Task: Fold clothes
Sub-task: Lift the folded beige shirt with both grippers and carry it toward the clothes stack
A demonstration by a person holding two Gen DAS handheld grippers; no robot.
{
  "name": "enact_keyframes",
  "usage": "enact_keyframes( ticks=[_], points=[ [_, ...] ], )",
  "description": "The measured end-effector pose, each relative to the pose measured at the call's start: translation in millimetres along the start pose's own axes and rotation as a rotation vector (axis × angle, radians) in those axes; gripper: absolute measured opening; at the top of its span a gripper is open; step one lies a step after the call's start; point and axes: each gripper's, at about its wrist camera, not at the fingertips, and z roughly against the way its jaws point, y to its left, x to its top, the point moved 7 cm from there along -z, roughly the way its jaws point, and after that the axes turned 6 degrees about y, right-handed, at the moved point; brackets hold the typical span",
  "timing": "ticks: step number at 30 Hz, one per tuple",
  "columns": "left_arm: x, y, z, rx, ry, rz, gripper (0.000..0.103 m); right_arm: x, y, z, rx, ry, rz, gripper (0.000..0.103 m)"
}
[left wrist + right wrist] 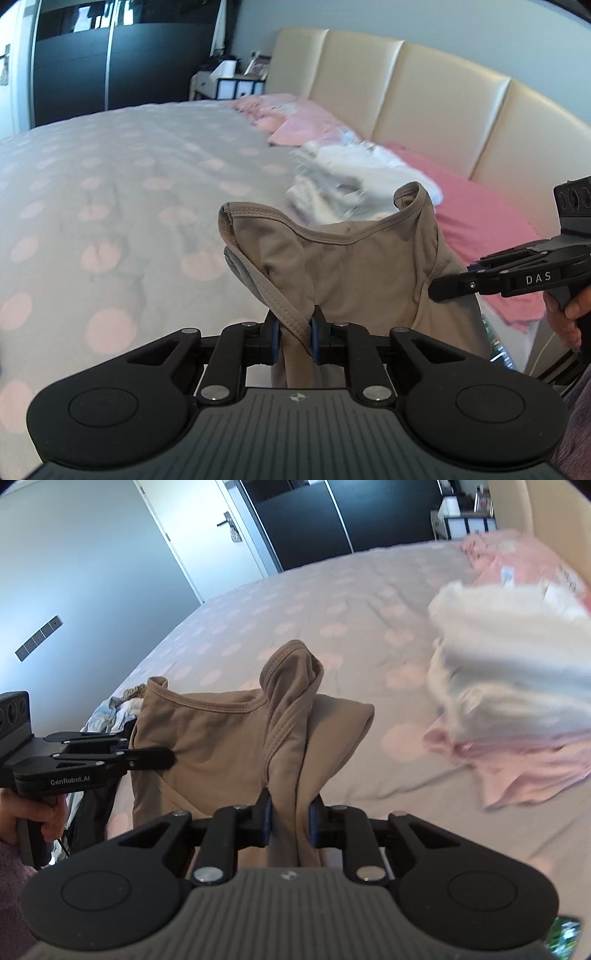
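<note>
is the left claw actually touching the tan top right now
Touching. The left wrist view shows the left claw pinching the tan top at its hem.

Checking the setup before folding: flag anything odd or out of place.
Nothing damaged or spilled. The tan garment hangs bunched between the left tool and right tool, both clamped on it.

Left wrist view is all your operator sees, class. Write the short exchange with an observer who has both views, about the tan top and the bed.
Operator: Is the right gripper truly clamped on the tan top?
Observer: Yes, the right gripper is shut on a bunched fold of the tan top.
Operator: Any laundry outside my picture?
Observer: A heap of blue and dark clothes lies just past the left gripper.
</note>
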Motion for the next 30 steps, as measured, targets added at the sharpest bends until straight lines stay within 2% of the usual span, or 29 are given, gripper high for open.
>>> enact_keyframes(
  ticks=[7, 14, 20, 26, 30],
  points=[
    [64.8, -54.3, -12.9, -0.134, -0.073, 0.018, 0.013, 42.7, -46.6, 86.4, -0.054, -0.057, 0.007, 0.021],
    [126.6, -105.6, -57.9, -0.178, -0.08, -0.035, 0.013, 83.9, -110.1, 136.1, -0.131, -0.106, -0.011, 0.021],
    [169.4, -118.7, -111.0, -0.174, -0.077, -0.05, 0.013, 116.7, -164.1, 142.7, -0.163, -0.137, -0.031, 0.021],
    [205.7, -119.5, -166.2, -0.136, -0.072, -0.095, 0.013, 159.1, -213.9, 123.0, -0.191, -0.144, -0.032, 0.021],
    [221.8, -112.3, -205.3, -0.102, -0.042, -0.117, 0.013, 180.6, -246.0, 97.9, -0.19, -0.13, -0.036, 0.021]
  ],
)
